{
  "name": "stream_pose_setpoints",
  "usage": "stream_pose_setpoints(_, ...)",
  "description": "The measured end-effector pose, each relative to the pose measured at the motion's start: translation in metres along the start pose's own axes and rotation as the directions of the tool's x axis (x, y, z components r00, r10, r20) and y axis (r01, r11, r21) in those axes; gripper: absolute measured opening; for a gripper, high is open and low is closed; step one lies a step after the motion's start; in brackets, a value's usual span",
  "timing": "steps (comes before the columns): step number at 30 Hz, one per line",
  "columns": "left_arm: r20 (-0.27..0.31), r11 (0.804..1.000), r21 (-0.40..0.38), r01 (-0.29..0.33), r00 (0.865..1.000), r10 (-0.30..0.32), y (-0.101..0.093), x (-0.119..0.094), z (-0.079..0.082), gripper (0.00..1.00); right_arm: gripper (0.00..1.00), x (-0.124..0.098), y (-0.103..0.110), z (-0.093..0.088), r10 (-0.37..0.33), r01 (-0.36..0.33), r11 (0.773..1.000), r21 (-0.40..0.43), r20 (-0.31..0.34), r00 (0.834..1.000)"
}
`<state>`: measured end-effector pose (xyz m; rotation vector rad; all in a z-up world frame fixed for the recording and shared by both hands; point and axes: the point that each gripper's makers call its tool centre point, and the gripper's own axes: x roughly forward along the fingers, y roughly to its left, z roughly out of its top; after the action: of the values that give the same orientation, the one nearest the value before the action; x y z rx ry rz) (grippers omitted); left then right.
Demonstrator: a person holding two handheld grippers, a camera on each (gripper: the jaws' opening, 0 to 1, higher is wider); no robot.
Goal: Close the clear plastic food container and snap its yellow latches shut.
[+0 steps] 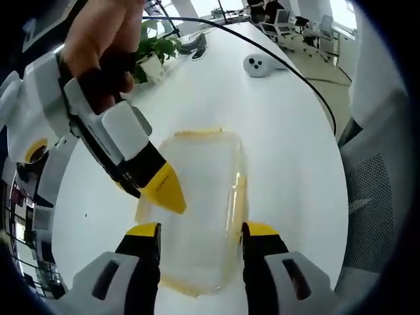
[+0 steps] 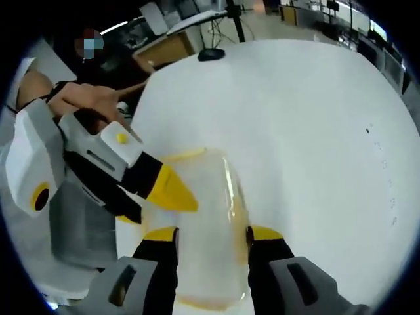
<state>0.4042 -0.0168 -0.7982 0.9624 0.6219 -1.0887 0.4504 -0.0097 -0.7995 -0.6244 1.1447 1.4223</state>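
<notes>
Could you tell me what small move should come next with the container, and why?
Probably press both tongs down on the lid. The clear container lies on the white table with its lid seemingly laid over it. The left tongs straddle its near end, open, and the right tongs do likewise opposite. The yellow latch along one side does not look snapped yet.

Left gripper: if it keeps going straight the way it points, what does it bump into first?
Most likely the clear plastic food container with yellow latches, lying on the white table directly between and beyond the open left gripper. Depth is unclear, so how soon is uncertain.
</notes>
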Motion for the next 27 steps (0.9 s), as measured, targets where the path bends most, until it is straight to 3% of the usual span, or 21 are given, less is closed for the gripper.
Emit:
stream_pose_setpoints(6, 0.009, 1.000, -0.001, 0.026, 1.000, -0.026, -0.004, -0.001, 0.000, 0.56, 0.41, -0.002, -0.002, -0.001, -0.009, 0.009, 1.000, 0.007, 0.010, 1.000)
stream_pose_setpoints(13, 0.014, 0.998, 0.014, 0.054, 0.998, -0.054, -0.009, -0.005, -0.001, 0.56, 0.41, -0.011, -0.009, -0.006, -0.069, 0.070, 0.996, -0.060, 0.013, 0.998)
stream_pose_setpoints(17, 0.012, 0.998, 0.000, 0.059, 0.998, -0.059, -0.008, -0.007, -0.003, 0.57, 0.43, -0.015, -0.008, -0.006, -0.066, 0.067, 0.997, -0.043, 0.038, 0.997)
stream_pose_setpoints(27, 0.013, 0.997, -0.021, 0.078, 0.997, -0.078, -0.006, -0.011, -0.007, 0.63, 0.50, -0.017, -0.003, -0.020, -0.075, 0.076, 0.995, -0.065, 0.012, 0.997)
